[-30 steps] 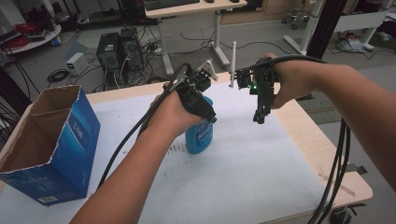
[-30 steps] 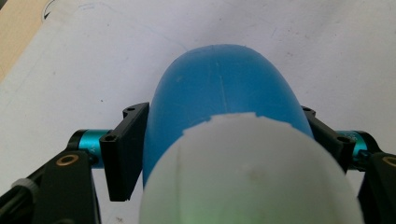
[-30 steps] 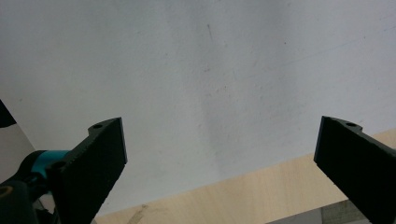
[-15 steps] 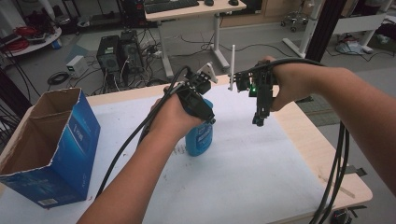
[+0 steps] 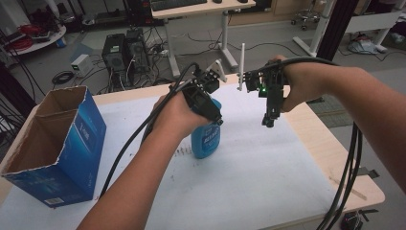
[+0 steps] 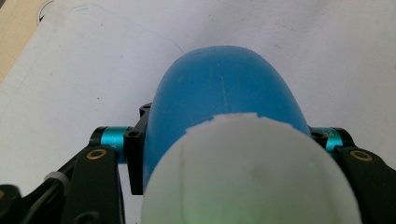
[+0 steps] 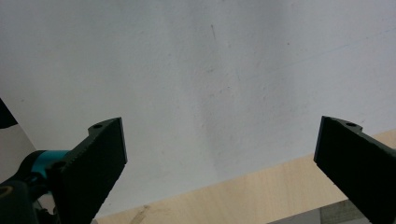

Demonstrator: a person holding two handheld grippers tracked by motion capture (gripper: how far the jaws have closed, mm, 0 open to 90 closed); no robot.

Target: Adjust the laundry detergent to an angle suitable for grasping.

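Near the middle of the white-covered surface [image 5: 268,177] a blue bottle [image 5: 207,140] stands upright, and the left tool [image 5: 210,112] has been brought down over its top. From the left gripper view the bottle's white cap [image 6: 252,172] and blue shoulder are seen wedged between the two black jaws, which have just been closing and are now pressed against the bottle's sides; no gap can be made out on either side. The step in hand is judged to be the grasp of the bottle, which looks complete or very nearly so.

The right tool [image 5: 269,120] is held in the air to the right of the bottle, well apart from it, pointing down at the bare surface. Its jaws are spread wide in the right gripper view and nothing is between them or touched by them.

An open blue cardboard box [image 5: 57,143] stands at the left end of the surface, well apart from the bottle. A straight lift is probably called for next, with the grip kept firm, since a smooth rounded bottle could slip or tilt between narrow jaws; where it is to be carried cannot be told, though the box is a likely destination.
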